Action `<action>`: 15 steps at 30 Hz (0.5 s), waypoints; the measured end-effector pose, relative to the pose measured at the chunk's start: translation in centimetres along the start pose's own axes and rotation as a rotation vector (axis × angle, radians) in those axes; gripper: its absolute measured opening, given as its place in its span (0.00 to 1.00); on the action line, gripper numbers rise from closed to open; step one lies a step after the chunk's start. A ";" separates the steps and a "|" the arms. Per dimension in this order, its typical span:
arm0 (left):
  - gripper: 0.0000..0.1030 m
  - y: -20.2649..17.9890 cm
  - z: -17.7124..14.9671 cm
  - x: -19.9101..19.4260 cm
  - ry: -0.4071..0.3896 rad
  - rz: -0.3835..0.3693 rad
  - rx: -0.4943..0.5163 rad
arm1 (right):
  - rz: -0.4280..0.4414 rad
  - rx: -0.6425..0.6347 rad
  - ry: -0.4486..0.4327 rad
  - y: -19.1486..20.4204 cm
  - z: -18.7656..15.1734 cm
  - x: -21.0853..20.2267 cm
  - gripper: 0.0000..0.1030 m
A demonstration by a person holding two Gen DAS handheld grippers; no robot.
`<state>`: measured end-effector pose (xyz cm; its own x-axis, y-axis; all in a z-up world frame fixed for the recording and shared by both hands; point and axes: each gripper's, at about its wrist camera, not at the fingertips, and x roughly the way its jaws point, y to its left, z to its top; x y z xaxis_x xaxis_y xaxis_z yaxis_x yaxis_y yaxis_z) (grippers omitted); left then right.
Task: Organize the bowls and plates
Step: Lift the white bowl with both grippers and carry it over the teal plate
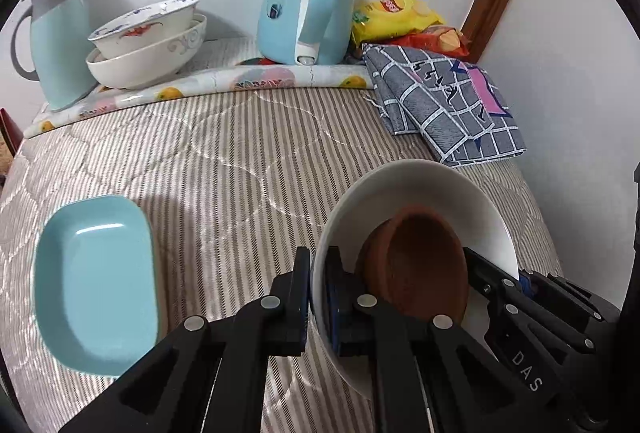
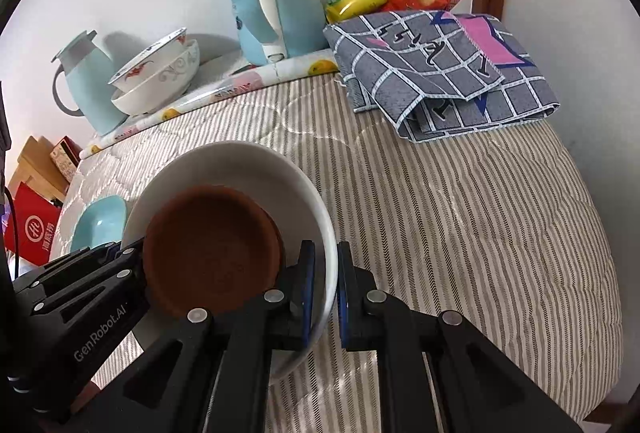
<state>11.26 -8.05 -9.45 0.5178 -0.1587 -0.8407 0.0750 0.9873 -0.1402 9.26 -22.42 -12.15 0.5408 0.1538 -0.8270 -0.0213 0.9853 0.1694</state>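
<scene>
A white bowl (image 1: 404, 189) hangs tilted above the striped cloth with a brown clay dish (image 1: 420, 265) lying inside it. My left gripper (image 1: 318, 297) is shut on the bowl's left rim. My right gripper (image 2: 325, 293) is shut on the opposite rim of the white bowl (image 2: 240, 161), with the brown dish (image 2: 212, 249) just left of its fingers. A light blue rectangular dish (image 1: 96, 281) lies on the cloth to the left. Two stacked patterned bowls (image 1: 148, 41) stand at the back left.
A light blue jug (image 1: 56, 41) and a blue electric kettle (image 1: 308, 1) stand along the back wall. Yellow and red snack bags (image 1: 400, 21) and a folded grey checked cloth (image 1: 448, 101) lie at the back right. Boxes (image 2: 36, 225) stand beyond the left edge.
</scene>
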 end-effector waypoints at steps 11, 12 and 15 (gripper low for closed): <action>0.08 0.9 -0.4 -3.7 -0.052 0.011 0.000 | 0.017 -0.018 -0.049 1.9 -0.4 -3.1 0.09; 0.08 1.0 -0.4 -4.0 -0.054 0.011 -0.002 | 0.018 -0.019 -0.053 2.2 -0.4 -3.3 0.09; 0.08 1.4 -0.6 -4.7 -0.061 0.012 -0.004 | 0.020 -0.024 -0.062 2.7 -0.6 -3.9 0.09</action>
<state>8.38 -5.96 -6.01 0.5699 -0.1454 -0.8087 0.0647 0.9891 -0.1322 6.62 -20.36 -8.78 0.5912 0.1696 -0.7885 -0.0528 0.9837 0.1721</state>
